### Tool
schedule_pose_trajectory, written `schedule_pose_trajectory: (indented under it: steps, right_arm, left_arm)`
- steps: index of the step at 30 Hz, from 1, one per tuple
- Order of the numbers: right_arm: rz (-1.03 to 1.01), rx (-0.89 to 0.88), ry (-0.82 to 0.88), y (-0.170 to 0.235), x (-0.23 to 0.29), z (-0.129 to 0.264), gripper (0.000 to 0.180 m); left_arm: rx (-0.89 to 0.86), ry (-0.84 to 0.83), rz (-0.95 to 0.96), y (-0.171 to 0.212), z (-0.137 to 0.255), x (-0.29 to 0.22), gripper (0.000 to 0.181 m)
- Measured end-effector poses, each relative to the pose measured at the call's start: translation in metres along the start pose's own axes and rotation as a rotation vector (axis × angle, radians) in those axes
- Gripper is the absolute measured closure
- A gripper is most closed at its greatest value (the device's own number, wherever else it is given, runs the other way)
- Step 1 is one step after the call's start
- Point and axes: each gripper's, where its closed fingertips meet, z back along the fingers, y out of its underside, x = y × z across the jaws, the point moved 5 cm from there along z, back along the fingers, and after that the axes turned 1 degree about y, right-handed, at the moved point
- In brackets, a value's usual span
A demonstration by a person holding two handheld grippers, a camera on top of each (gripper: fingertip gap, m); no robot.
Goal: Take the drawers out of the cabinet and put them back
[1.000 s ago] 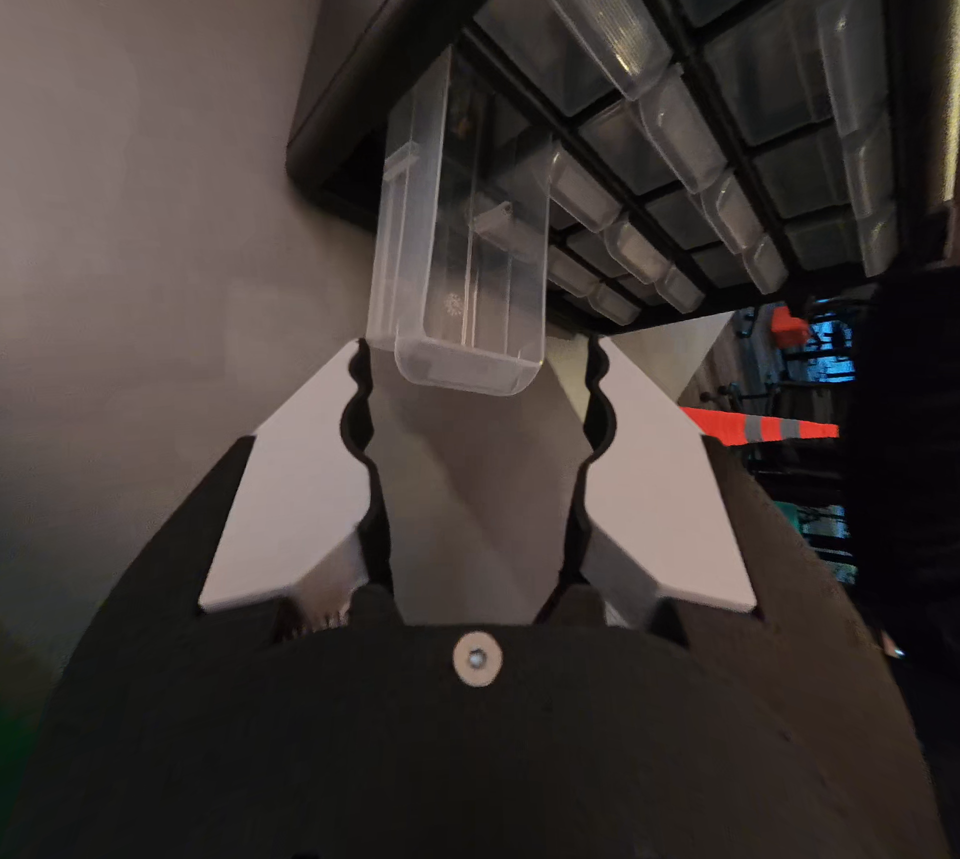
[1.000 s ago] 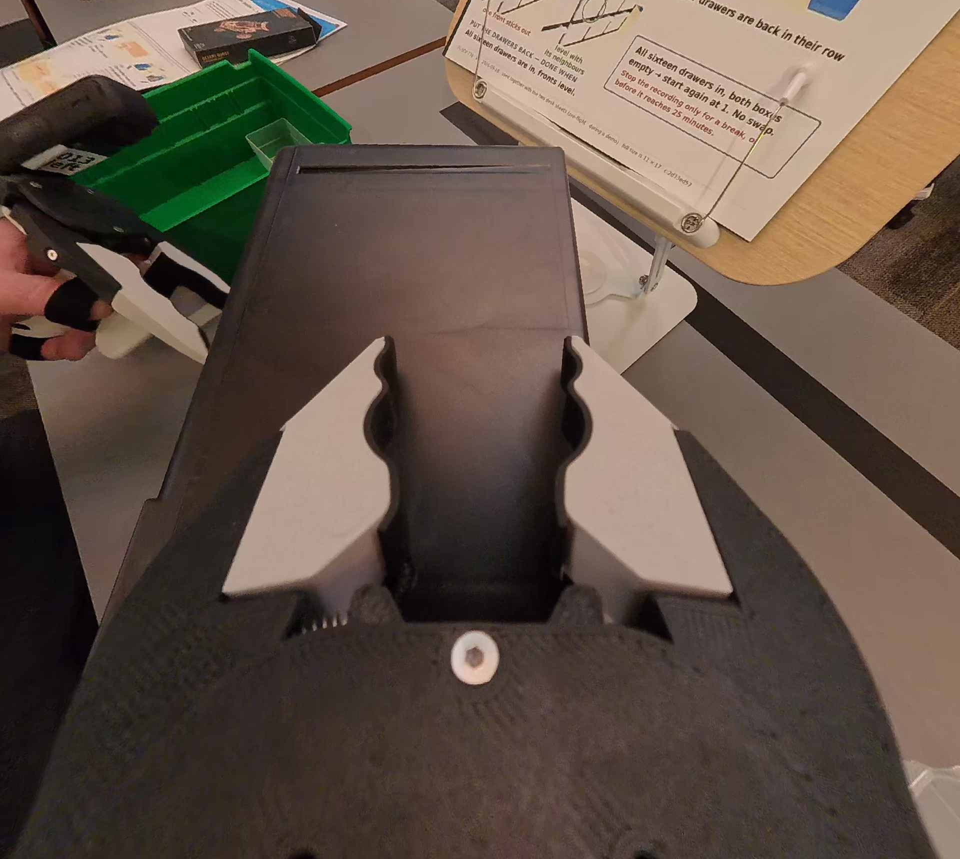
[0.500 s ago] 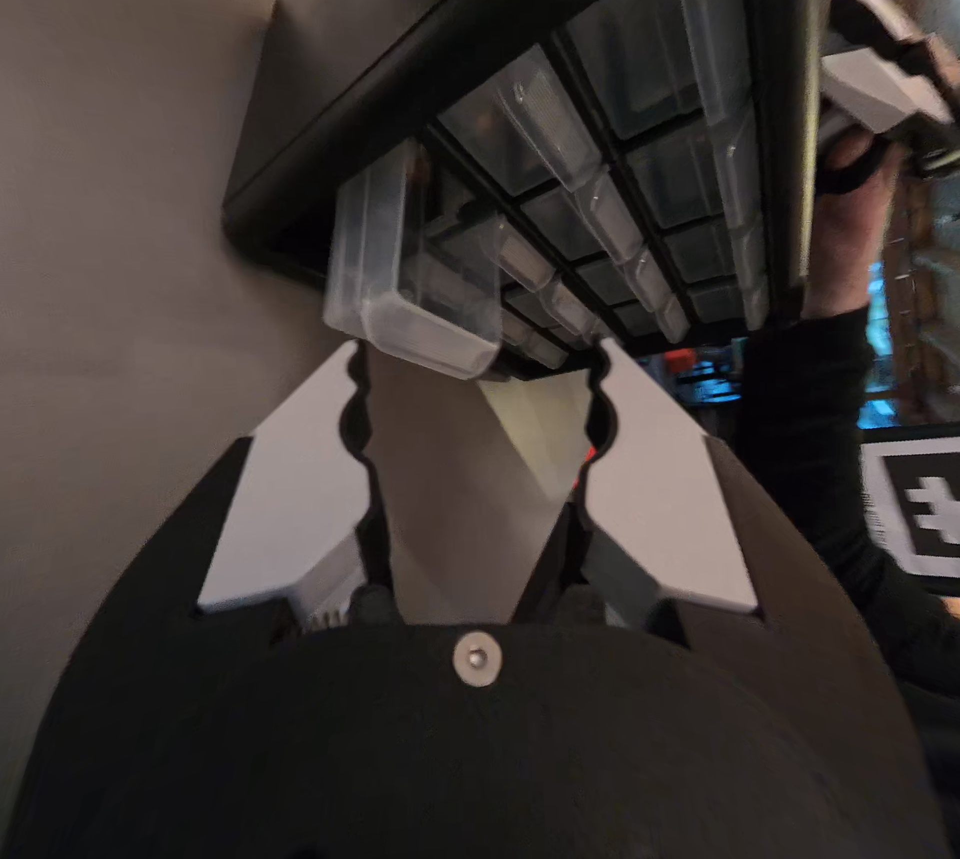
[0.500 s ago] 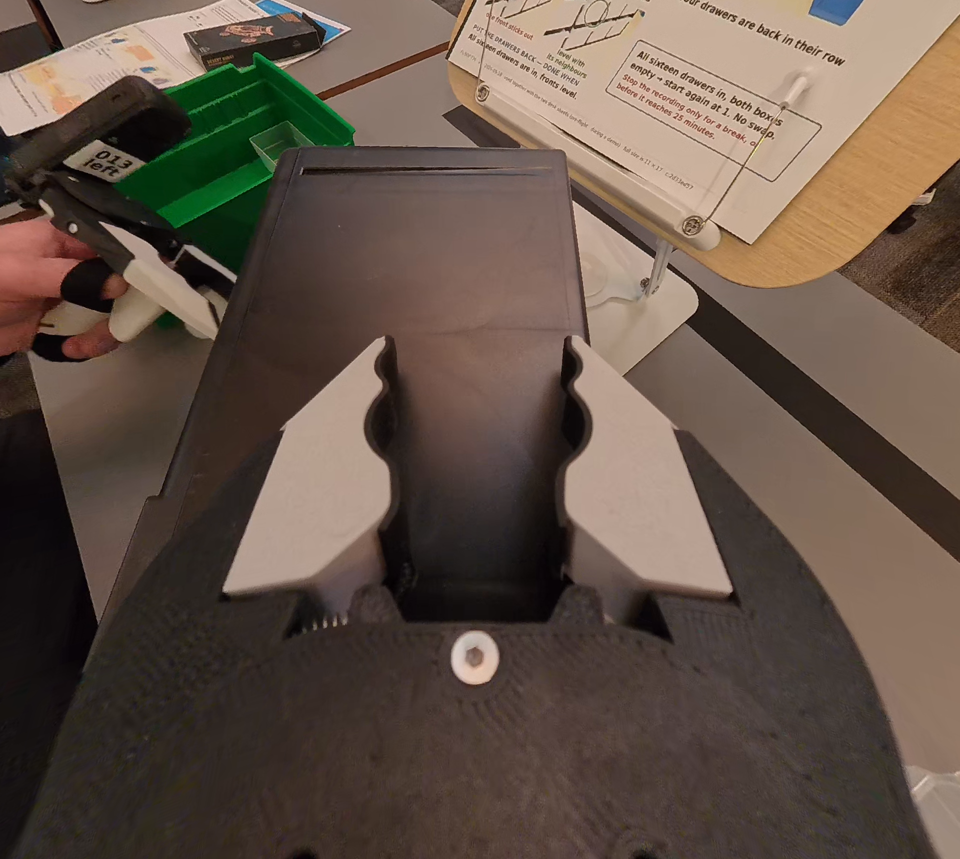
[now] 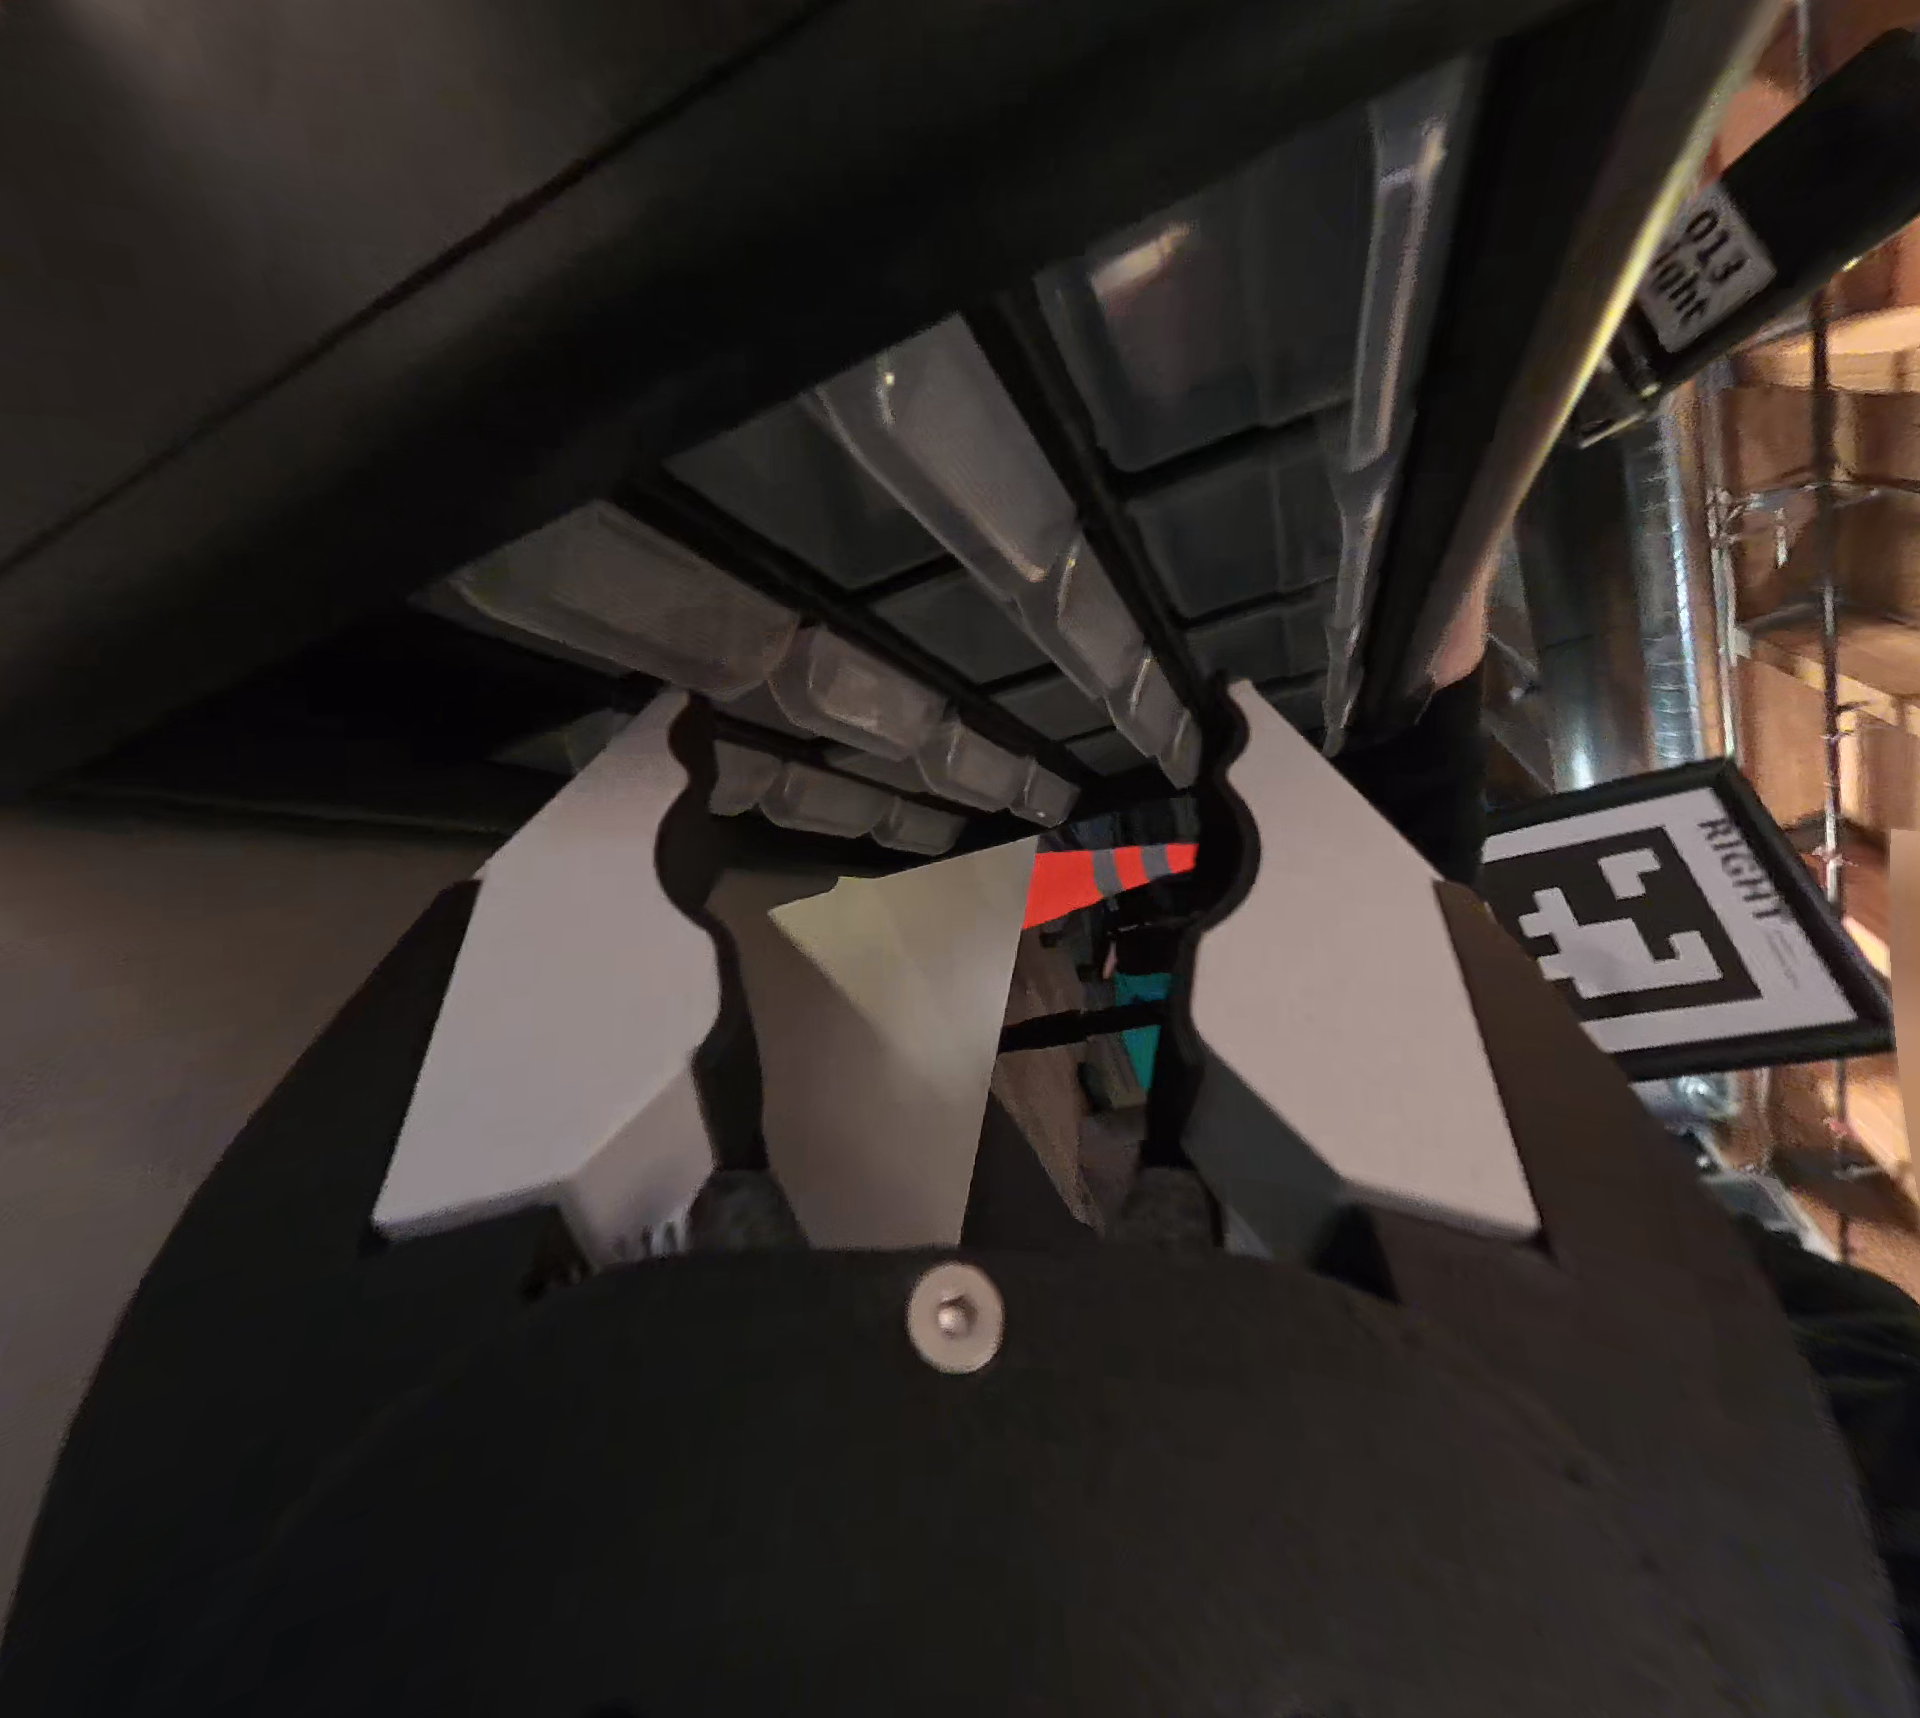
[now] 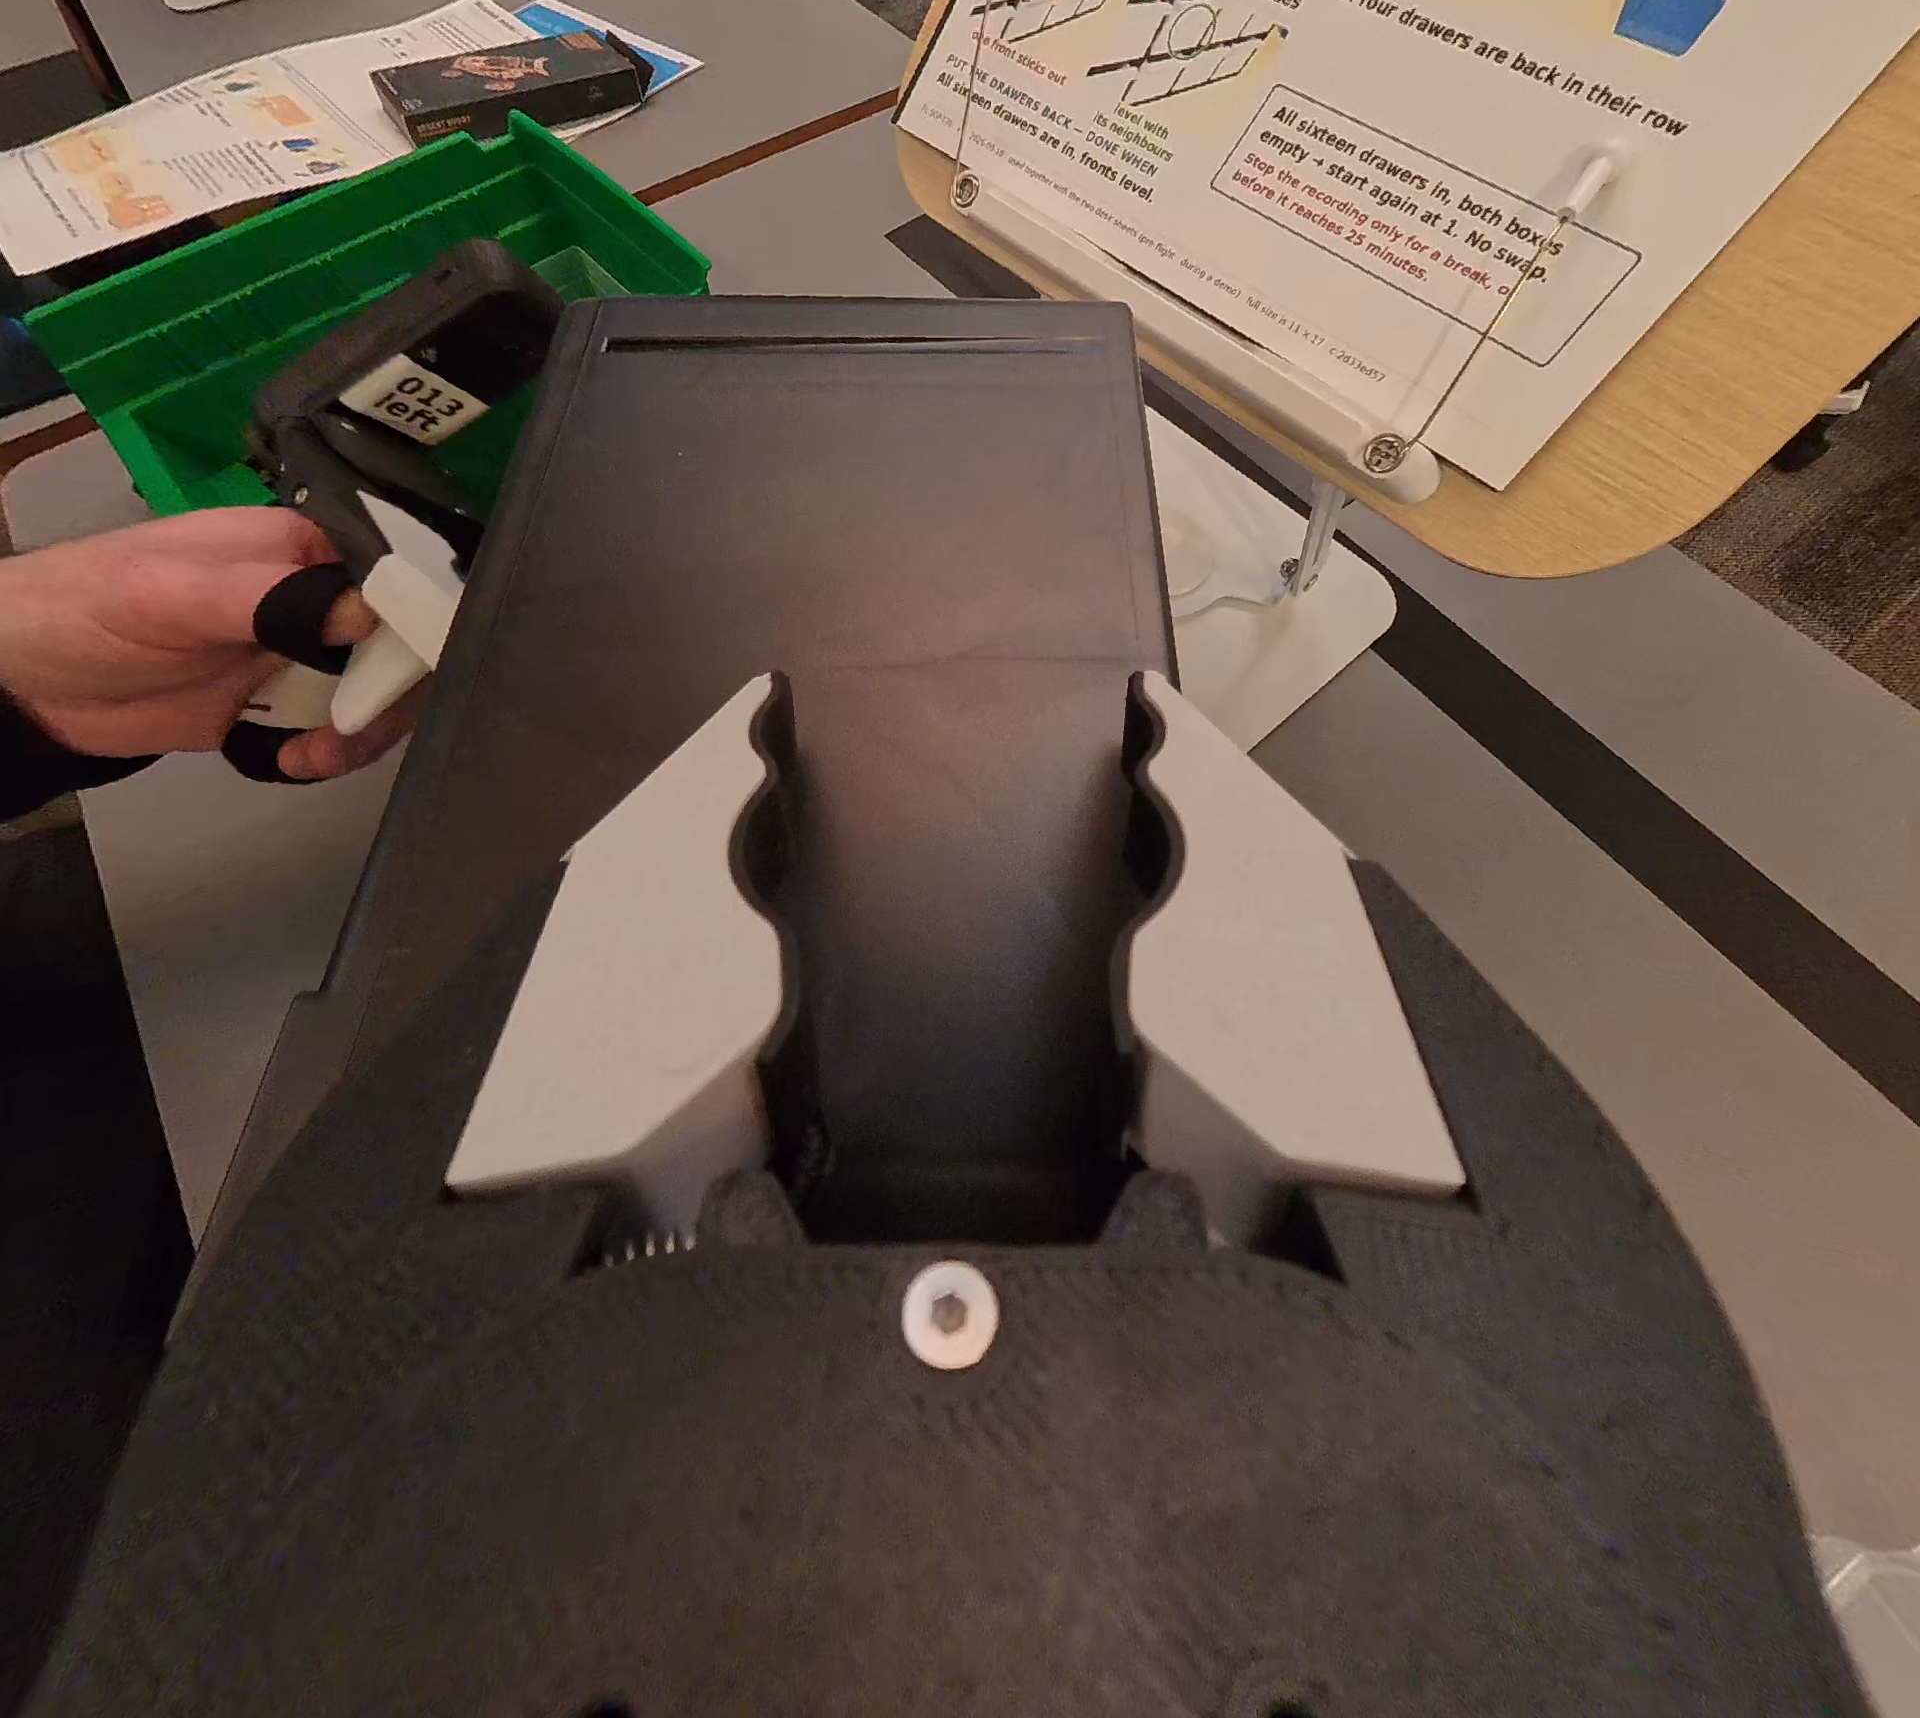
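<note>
Left gripper (image 5: 956, 733) was released, jaws wide apart with nothing between them, nose close up against the front face of the cabinet (image 5: 623, 162). Its fingertips (image 5: 665, 723) sat just in front of the low end of the drawer grid. Clear drawers (image 5: 935, 473) in the rows it faced all looked seated in their slots, handles in line; motion blur made it hard to judge whether any front stuck out. Grey table surface (image 5: 156, 993) showed to the left of the jaws.

Right gripper (image 6: 956, 692) was also released, jaws spread, empty, resting over the black top panel of the cabinet (image 6: 862, 505); contact could not be confirmed from the right wrist view. In that view the left gripper (image 6: 384, 442) was at the cabinet's left edge, held by a hand (image 6: 156, 629) with black finger covers.

Green bin (image 6: 343, 286) sat on the table (image 6: 1558, 785) far left of the cabinet, one clear drawer partly visible inside it, mostly hidden behind the left gripper. Instruction board on a wooden stand (image 6: 1351, 58) stood far right. Printed sheets (image 6: 208, 141) and a small dark box (image 6: 509, 84) lay beyond the bin.
</note>
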Motion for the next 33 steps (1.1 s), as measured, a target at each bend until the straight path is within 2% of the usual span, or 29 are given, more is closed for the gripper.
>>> schedule_pose_trajectory:
  steps: [3,6,9,12,14,15,16,17,20,33]
  right_arm:
    - [0.002,-0.002,-0.002,0.000,0.000,0.000,0.117]
    - [0.004,-0.003,-0.006,0.000,0.000,0.000,0.117]
    - [0.005,-0.006,-0.008,0.000,0.000,0.000,0.117]
    - [0.006,-0.007,-0.009,0.000,0.000,0.000,0.117]
    - [0.007,-0.010,-0.009,0.000,0.000,0.001,0.117]
    - [0.006,-0.009,-0.009,0.000,0.000,0.001,0.117]
    - [0.006,-0.009,-0.009,0.000,0.000,0.001,0.117]
    - [0.006,-0.009,-0.008,0.000,0.000,0.001,0.117]
    - [0.004,-0.010,-0.007,0.000,0.000,0.001,0.117]
    - [0.001,-0.007,-0.004,0.000,0.000,0.001,0.117]
  left_arm:
    - [0.023,-0.061,-0.143,0.005,0.001,-0.006,0.075]
    - [0.036,-0.228,-0.351,0.007,0.022,-0.018,0.081]
    - [0.068,-0.498,-0.673,0.004,0.057,-0.039,0.084]
    - [0.067,-0.870,-1.089,-0.013,0.105,-0.052,0.089]
    - [0.135,-1.159,-1.258,-0.022,0.134,-0.050,0.098]
    - [0.162,-1.301,-1.289,-0.026,0.147,-0.046,0.096]
    - [0.169,-1.373,-1.268,-0.028,0.156,-0.043,0.097]
    - [0.155,-1.412,-1.227,-0.030,0.163,-0.040,0.100]
    - [0.150,-1.502,-1.149,-0.034,0.179,-0.030,0.092]
    - [0.145,-1.519,-1.116,-0.041,0.195,-0.020,0.085]
